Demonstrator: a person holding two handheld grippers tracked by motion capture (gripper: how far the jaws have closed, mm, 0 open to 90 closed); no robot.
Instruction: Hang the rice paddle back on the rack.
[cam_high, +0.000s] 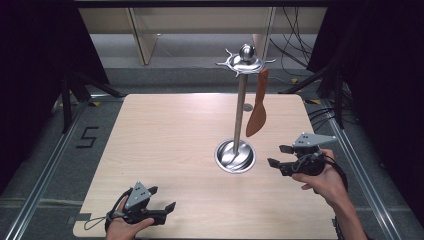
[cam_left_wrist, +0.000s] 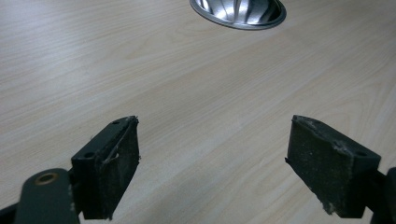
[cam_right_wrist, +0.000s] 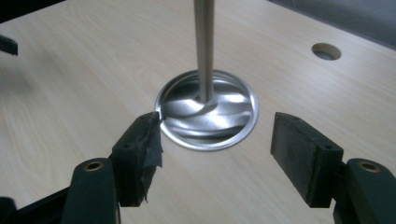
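Note:
A steel utensil stand (cam_high: 240, 100) rises from a round base (cam_high: 235, 156) on the wooden table (cam_high: 175, 140). Its hook ring (cam_high: 244, 62) tops the pole. An orange-brown spatula (cam_high: 258, 107) hangs from one hook, blade down. My right gripper (cam_high: 279, 156) is held just right of the base, jaws open and empty, pointing at the base (cam_right_wrist: 208, 112) and pole (cam_right_wrist: 204, 46). My left gripper (cam_high: 162, 198) rests near the table's front left, open with nothing between its pads (cam_left_wrist: 112, 163); the base's rim (cam_left_wrist: 238, 14) lies ahead of it.
A round cable hole (cam_high: 247, 106) sits in the tabletop behind the stand, also the hole (cam_right_wrist: 326, 51) in the right gripper view. Black curtains and tripod legs flank the table; cables lie on the floor at the back right.

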